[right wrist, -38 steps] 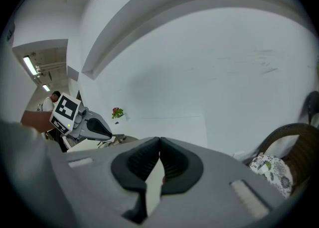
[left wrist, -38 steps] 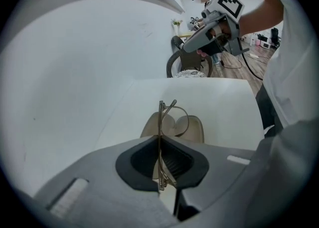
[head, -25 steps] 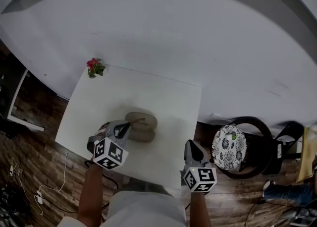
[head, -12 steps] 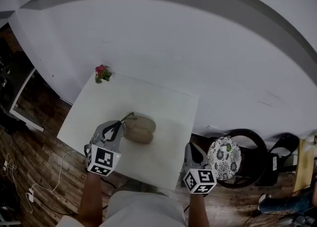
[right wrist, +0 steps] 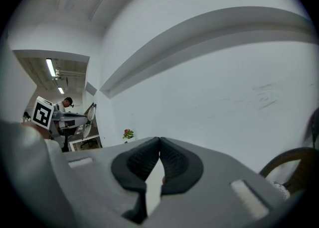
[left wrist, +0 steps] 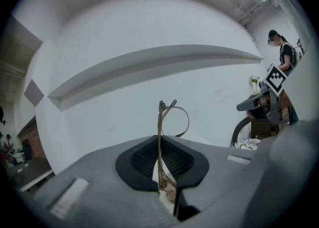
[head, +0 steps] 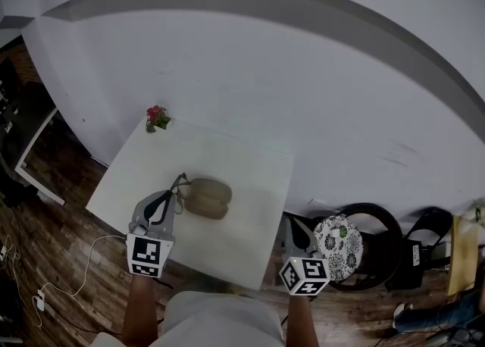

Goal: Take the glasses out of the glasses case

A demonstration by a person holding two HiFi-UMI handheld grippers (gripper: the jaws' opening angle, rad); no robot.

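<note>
Thin metal-wire glasses (left wrist: 159, 132): pinched upright in your left gripper's (left wrist: 160, 165) jaws, beside tan oval glasses case (head: 207, 196) on white worktop (head: 242, 164). Right gripper's (right wrist: 159, 160) jaws together, empty. Pink flowers (head: 156, 117): far corner.

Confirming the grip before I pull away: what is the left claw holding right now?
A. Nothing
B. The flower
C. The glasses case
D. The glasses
D: in the left gripper view the left claw is shut on the thin frame of the glasses, while in the head view the glasses case lies apart on the table.
</note>
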